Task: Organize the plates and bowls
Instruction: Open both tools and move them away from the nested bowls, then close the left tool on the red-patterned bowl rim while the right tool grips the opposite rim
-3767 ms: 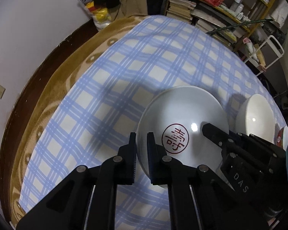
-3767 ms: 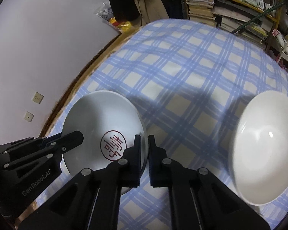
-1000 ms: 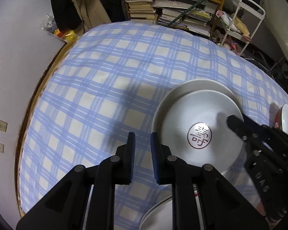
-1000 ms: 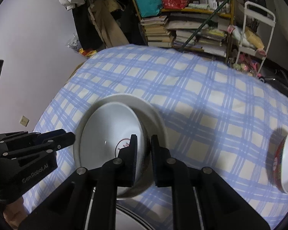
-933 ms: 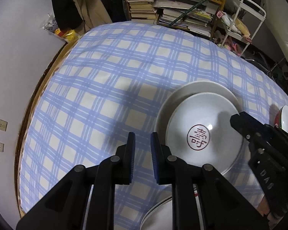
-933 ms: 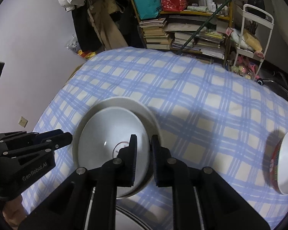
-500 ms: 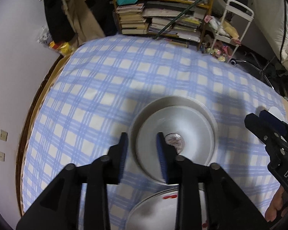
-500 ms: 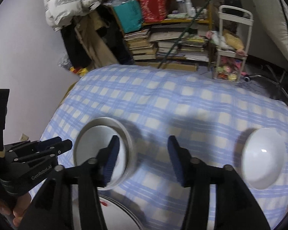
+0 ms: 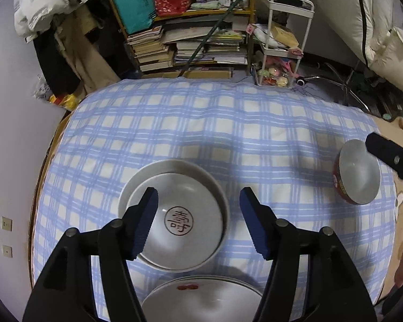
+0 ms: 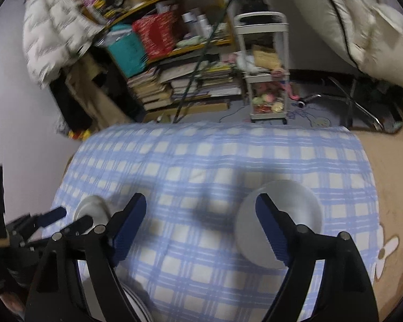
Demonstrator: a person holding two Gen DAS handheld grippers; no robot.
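Left gripper [image 9: 197, 221] agape | right gripper [image 10: 201, 225] agape | stamped bowl [image 9: 178, 221] upright, seemingly nested

Two nested white ceramic dishes [image 9: 190, 187], the inner stamped red, sit centre; one red-sided bowl [image 9: 358, 175] at right; a white plate stack [image 9: 201, 300] at the bottom edge.

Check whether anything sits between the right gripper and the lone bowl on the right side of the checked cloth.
Nothing visible does. The right gripper is wide open above the checked cloth, and the white bowl lies just ahead beside its right finger, with only bare cloth around it. The view is motion-blurred, though.
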